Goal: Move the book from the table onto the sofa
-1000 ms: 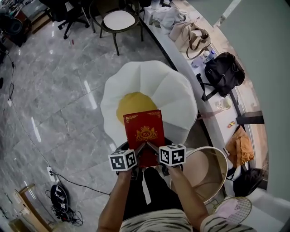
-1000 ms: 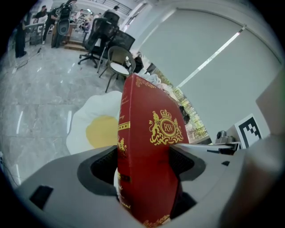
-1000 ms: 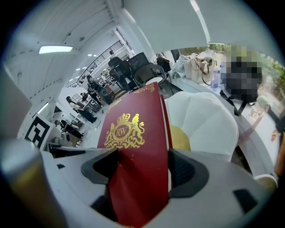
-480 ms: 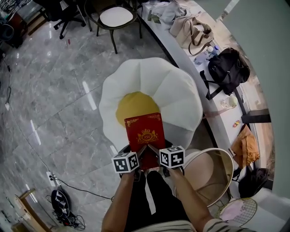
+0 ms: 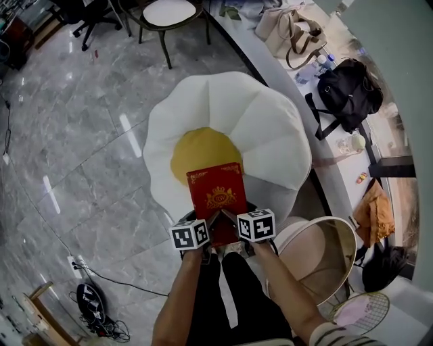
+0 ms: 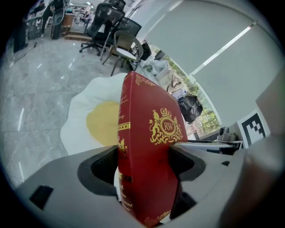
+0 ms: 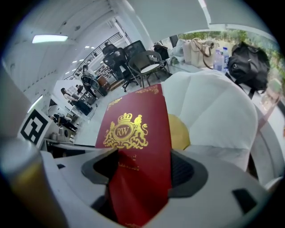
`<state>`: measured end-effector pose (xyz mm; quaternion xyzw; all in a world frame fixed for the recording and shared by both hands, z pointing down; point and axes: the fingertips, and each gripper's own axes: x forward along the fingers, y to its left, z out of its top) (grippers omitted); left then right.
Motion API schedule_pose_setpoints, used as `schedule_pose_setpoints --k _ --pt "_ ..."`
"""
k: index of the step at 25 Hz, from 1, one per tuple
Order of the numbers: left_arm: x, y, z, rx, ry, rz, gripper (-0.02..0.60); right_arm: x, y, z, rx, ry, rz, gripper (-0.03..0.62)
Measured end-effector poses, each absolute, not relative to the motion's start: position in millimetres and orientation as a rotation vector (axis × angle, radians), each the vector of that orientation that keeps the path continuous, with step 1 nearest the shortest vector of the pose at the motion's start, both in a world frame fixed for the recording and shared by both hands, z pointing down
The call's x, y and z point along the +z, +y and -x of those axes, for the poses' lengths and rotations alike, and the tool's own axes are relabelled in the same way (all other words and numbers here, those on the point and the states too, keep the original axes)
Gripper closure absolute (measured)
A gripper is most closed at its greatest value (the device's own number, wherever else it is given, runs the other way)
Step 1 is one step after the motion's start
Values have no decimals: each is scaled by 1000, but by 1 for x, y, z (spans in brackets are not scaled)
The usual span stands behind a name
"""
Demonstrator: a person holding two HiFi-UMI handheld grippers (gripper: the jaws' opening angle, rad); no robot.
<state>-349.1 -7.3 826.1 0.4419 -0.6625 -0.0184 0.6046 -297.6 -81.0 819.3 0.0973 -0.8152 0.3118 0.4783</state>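
There is one red book (image 5: 216, 194) with a gold crest, two grippers and one white petal-shaped sofa (image 5: 270, 132) with a yellow centre. The left gripper (image 5: 210, 221) pinches the book's near left corner, its jaws pressed on the covers. The right gripper (image 5: 228, 218) clamps the near right corner the same way. The book hangs over the sofa's near side, its far edge over the yellow patch; whether it touches the cushion cannot be told. To the right stand one round beige tub (image 5: 338, 233), one black backpack (image 5: 348, 94) and one beige handbag (image 5: 291, 30). One chair (image 5: 168, 13) stands far off.

Against half a second ago, both grips are unchanged, the sofa fills slightly more of the head view, and the chair sits closer to the top edge.
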Motion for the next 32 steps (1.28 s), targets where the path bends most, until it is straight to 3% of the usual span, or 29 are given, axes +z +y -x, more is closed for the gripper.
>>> schedule_pose_setpoints --k 32 --pt "973 -39 336 -23 -1395 -935 219 963 -113 290 774 -1861 -249 235"
